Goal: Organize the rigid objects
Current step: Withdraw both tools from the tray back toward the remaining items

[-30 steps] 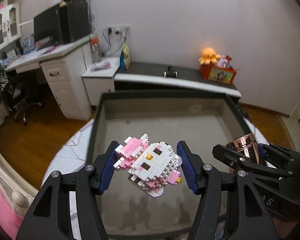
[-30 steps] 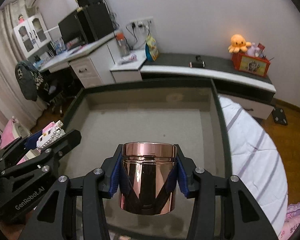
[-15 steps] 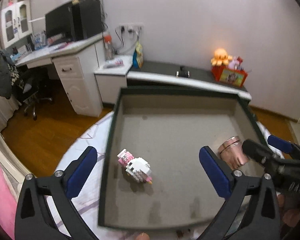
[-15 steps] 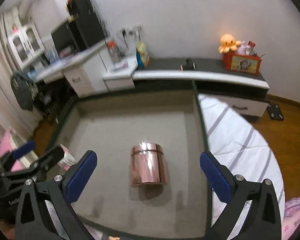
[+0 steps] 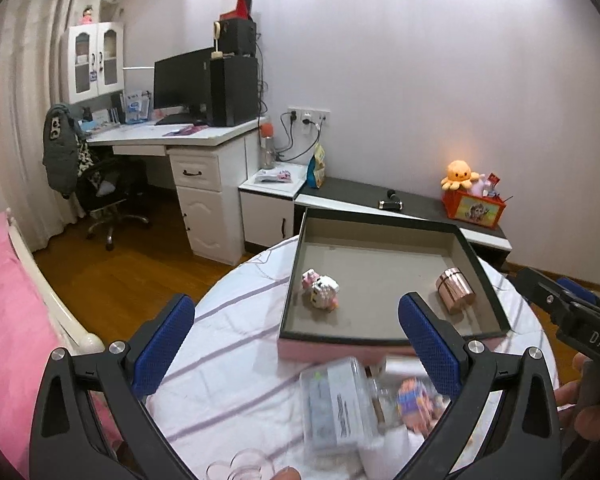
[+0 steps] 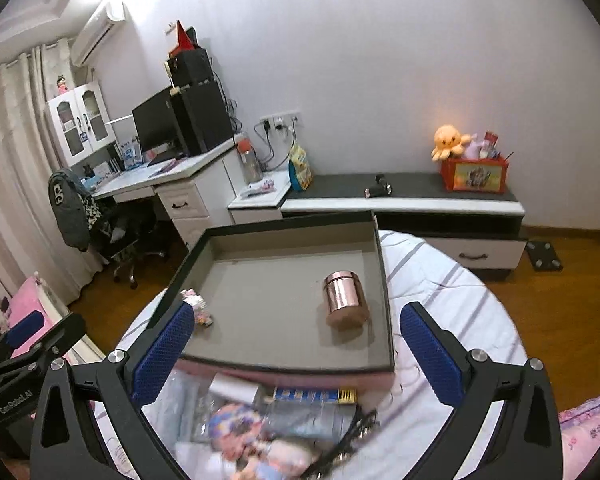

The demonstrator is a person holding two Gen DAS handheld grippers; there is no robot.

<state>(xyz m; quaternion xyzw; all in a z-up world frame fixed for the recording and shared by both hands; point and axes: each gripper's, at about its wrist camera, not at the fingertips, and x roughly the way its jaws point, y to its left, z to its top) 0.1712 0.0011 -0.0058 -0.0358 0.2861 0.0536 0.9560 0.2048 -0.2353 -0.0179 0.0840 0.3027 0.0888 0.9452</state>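
Left gripper [image 5: 296, 344]: fingers spread wide, holding nothing, raised over the near part of the round table [image 5: 236, 344] with its striped cloth. Beyond the fingertips lies the tray [image 5: 380, 334], dark-rimmed with a grey floor. Inside it, ahead of the left finger [image 5: 162, 346], rests the block toy [image 5: 321, 289], pink and white; ahead of the right finger [image 5: 428, 344], well apart from the toy, lies the copper jar [image 5: 455, 290], tilted on its side.

Right gripper [image 6: 296, 348]: fingers likewise spread, empty. The jar [image 6: 345, 300] sits between and beyond the fingertips; the toy [image 6: 197, 306] lies just past the left fingertip. Below and between the fingers, on the table before the tray, a blurred heap of packets [image 6: 268, 424] shows; single items cannot be told apart.
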